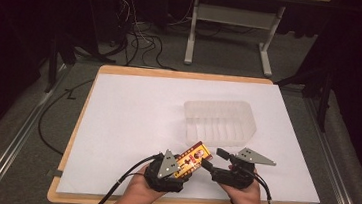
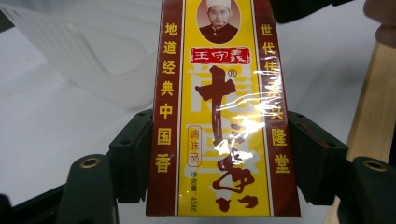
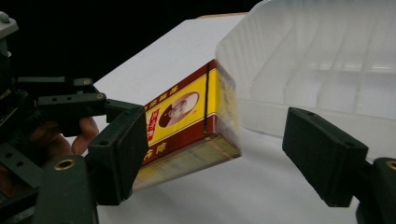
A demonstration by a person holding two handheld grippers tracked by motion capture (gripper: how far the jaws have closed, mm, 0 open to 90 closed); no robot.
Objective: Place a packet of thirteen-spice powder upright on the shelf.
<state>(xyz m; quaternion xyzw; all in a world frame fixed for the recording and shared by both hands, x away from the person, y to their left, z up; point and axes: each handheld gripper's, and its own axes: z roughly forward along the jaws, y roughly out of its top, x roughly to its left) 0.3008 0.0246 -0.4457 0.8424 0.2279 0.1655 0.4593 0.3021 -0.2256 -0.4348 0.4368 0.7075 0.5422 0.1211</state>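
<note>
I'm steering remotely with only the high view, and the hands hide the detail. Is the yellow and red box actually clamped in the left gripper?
Observer: Yes. In the left gripper view the box sits between the left gripper's jaws, one jaw against each long side.
Operator: And the right gripper, is it holding anything?
Observer: No. In the right gripper view the right gripper has its jaws spread wide, with bare white sheet between them.
Operator: How close is the box to the clear bin?
Observer: In the right gripper view the box's far end looks to be right at the clear bin's near wall; I cannot tell whether they touch.
</note>
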